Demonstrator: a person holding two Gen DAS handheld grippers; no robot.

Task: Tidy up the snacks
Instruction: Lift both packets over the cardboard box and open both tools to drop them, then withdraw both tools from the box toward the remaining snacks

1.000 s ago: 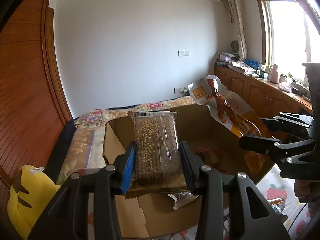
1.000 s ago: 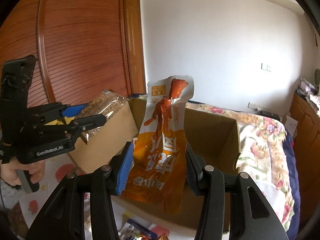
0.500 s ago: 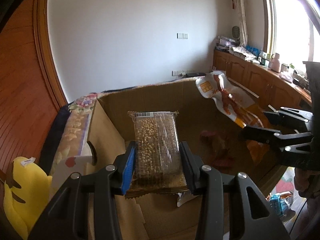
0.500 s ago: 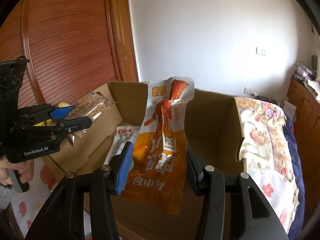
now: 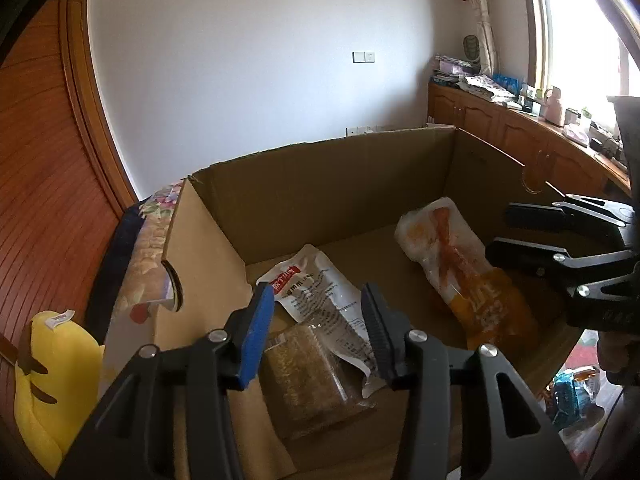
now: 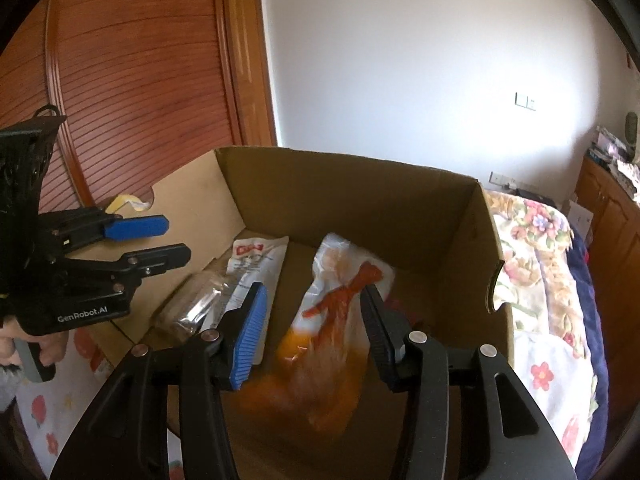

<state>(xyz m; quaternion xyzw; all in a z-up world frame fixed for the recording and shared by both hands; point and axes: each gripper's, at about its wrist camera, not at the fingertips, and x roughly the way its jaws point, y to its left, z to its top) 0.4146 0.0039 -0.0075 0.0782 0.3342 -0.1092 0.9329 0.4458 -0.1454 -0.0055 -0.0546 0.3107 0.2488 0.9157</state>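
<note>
An open cardboard box (image 5: 320, 184) (image 6: 360, 196) holds the snacks. My left gripper (image 5: 318, 332) is open above the box's near left part; the clear pack of brown grain bars (image 5: 316, 376) (image 6: 192, 308) lies on the box floor below it. My right gripper (image 6: 312, 332) is open over the box, and it also shows in the left wrist view (image 5: 520, 236). The orange and white snack pouch (image 6: 332, 344) (image 5: 464, 272) sits blurred between and below its fingers, free of them. A white pouch with a red label (image 5: 320, 300) (image 6: 256, 268) lies in the box.
A floral bedspread (image 6: 544, 300) lies right of the box. A yellow plush toy (image 5: 52, 376) sits to the left. More snack packets (image 5: 576, 392) lie outside the box at the right. A wooden wardrobe (image 6: 140, 80) and cabinets (image 5: 540, 148) line the room.
Both grippers have opened over the box. The grain bar pack has dropped onto the box floor and the orange pouch has dropped from the right gripper into the box.
</note>
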